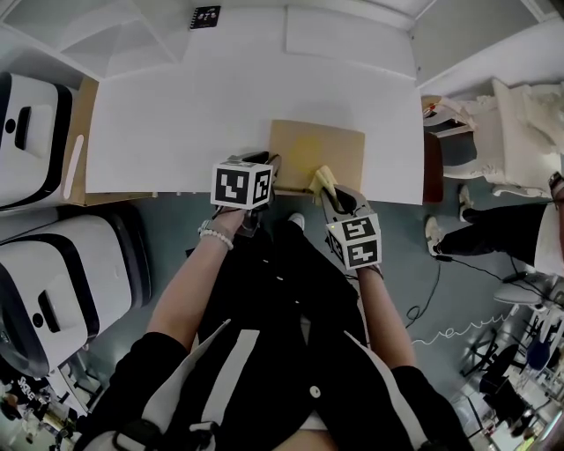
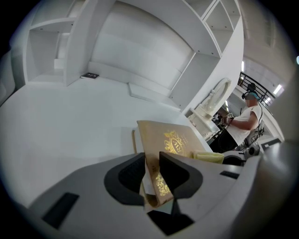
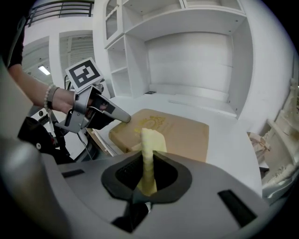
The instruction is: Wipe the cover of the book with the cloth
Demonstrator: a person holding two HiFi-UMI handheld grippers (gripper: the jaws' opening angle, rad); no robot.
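Note:
A tan book (image 1: pixel 319 151) with a gold crest on its cover (image 3: pixel 173 133) lies at the near edge of the white table (image 1: pixel 176 123). My left gripper (image 1: pixel 269 167) is shut on the book's near left corner (image 2: pixel 156 179); the cover edge sits between its jaws. My right gripper (image 1: pixel 333 195) is shut on a folded yellow cloth (image 3: pixel 149 154). The cloth (image 1: pixel 322 181) sticks up out of the jaws and hangs over the book's near edge, right of the left gripper (image 3: pixel 122 116).
White shelving (image 3: pixel 187 42) rises behind the table. A small black card (image 1: pixel 205 17) lies at the table's far side. White machines (image 1: pixel 53 264) stand to the left. A white chair (image 1: pixel 511 132) and a seated person's legs (image 1: pixel 493 233) are at the right.

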